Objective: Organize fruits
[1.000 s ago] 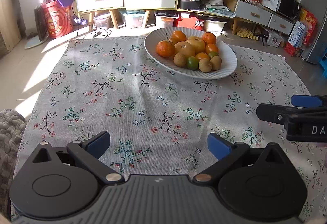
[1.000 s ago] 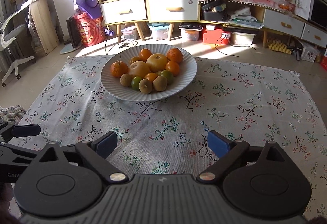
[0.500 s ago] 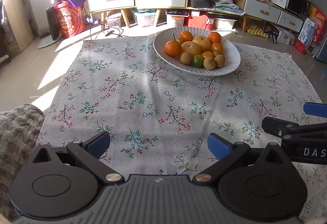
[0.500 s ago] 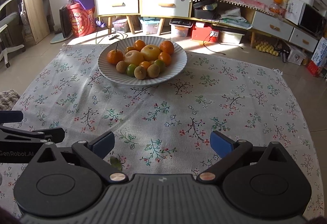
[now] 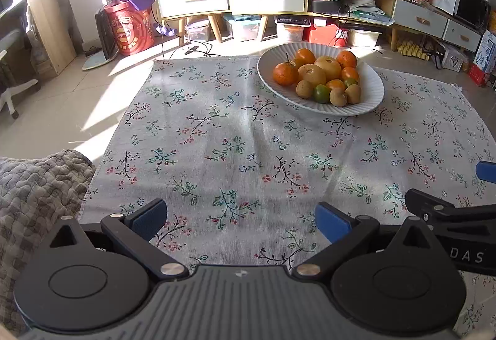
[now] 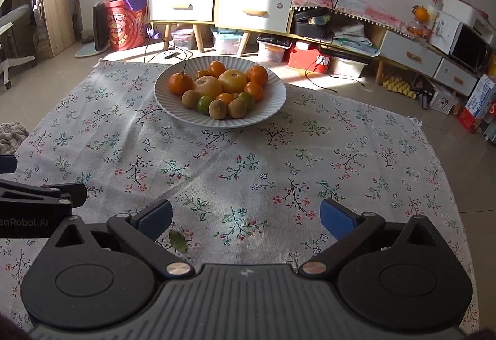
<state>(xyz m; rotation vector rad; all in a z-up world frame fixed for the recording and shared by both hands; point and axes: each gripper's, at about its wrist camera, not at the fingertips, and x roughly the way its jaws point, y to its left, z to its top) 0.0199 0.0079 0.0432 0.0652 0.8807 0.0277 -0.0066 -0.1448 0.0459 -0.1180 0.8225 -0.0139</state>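
With both the left gripper (image 5: pixel 240 220) and right gripper (image 6: pixel 246 217) spread wide and empty, well short of the ribbed white plate (image 6: pixel 272 85) of heaped oranges, pears and kiwis (image 6: pixel 217 91), a careless nudge could roll the round fruit off.

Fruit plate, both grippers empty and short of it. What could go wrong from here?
1. The fruit is heaped on the white ribbed plate; lifting a kiwi from the near row could let neighbours roll off.
2. The floral tablecloth lies wrinkled; a dragged fingertip might bunch it and shift the plate.
3. The left gripper and right gripper sit side by side, both open; reaching together risks a clash.
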